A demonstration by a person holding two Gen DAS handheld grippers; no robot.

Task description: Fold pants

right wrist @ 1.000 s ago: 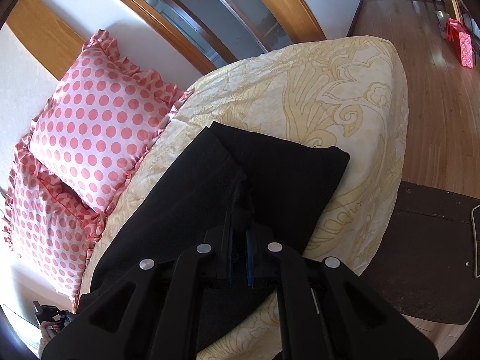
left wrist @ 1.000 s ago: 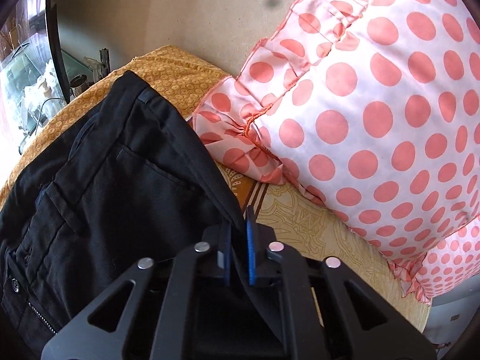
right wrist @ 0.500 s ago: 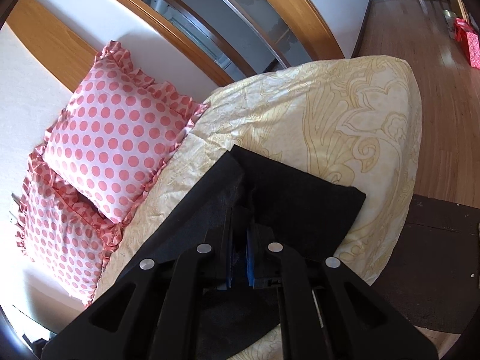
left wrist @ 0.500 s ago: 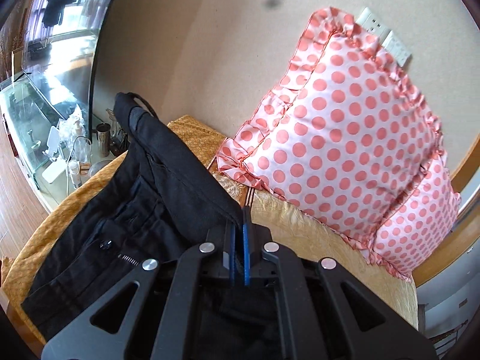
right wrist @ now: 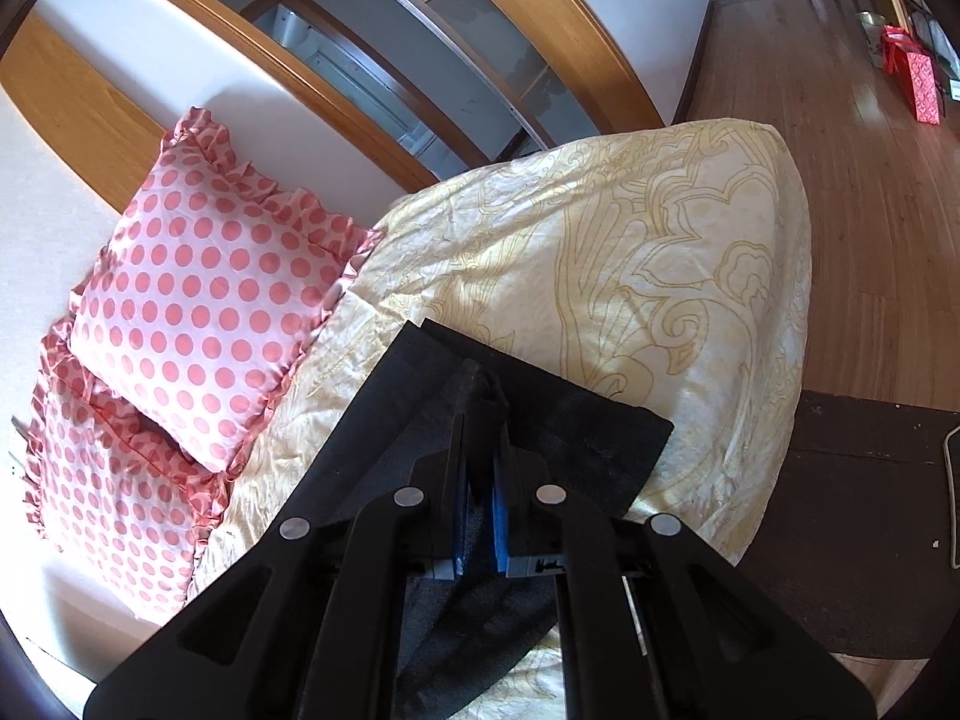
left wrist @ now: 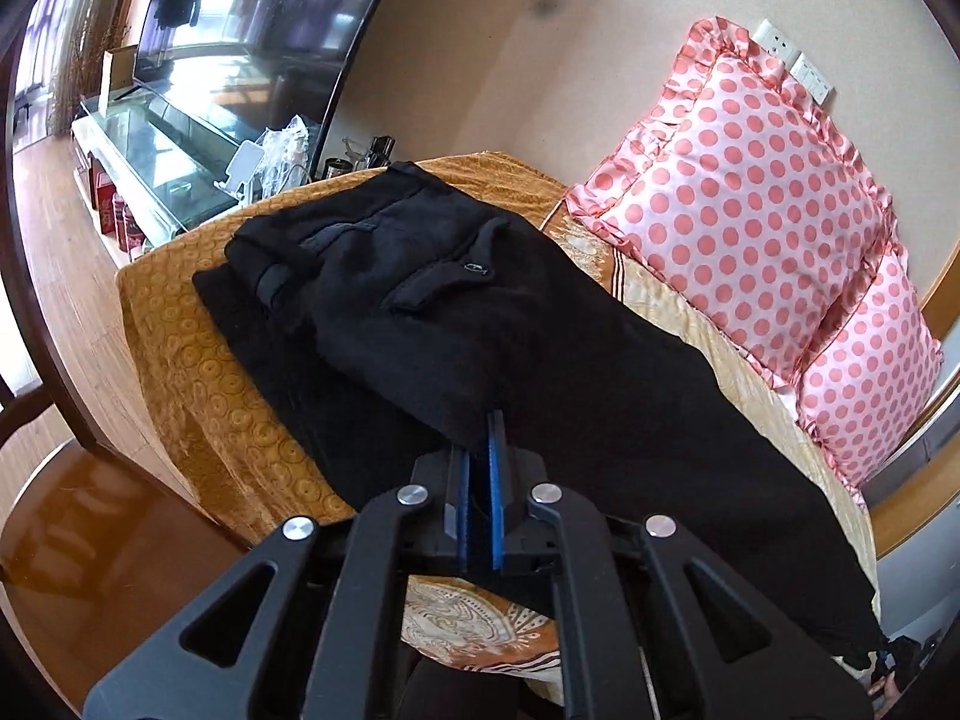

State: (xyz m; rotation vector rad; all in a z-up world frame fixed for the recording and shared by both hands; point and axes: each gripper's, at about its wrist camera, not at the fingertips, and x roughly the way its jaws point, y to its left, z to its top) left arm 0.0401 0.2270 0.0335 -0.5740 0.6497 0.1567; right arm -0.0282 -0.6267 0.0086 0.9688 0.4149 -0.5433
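So from the left wrist cam: the left gripper has its blue pads pinched together on a fold of the black pants, right at the near edge of the bed. The pants run away from the tongs in two directions here. The waistband end with the back pockets lies up ahead toward the far-left corner of the bed, on the orange cover, and the legs trail off to the right along the near edge. So the long axis runs roughly left to right across this view, parallel to the polka-dot pillows at the far edge. One half looks already laid over the other, a darker layer peeking out on the left side underneath.

Right wrist cam: the right gripper is clamped on the leg end, fabric bunched up between the pads. The hems sit just past the fingertips, squared off on the pale yellow cover, and the bed's end corner is well beyond them. Pillows off to the left.

My read: each hand owns one end, left nearer the waist, right at the cuffs. The next fold probably means carrying the cuff end along that long axis toward the waistband. Fabric looks heavy-ish and matte, hangs limp, so it should drape rather than hold a shape.
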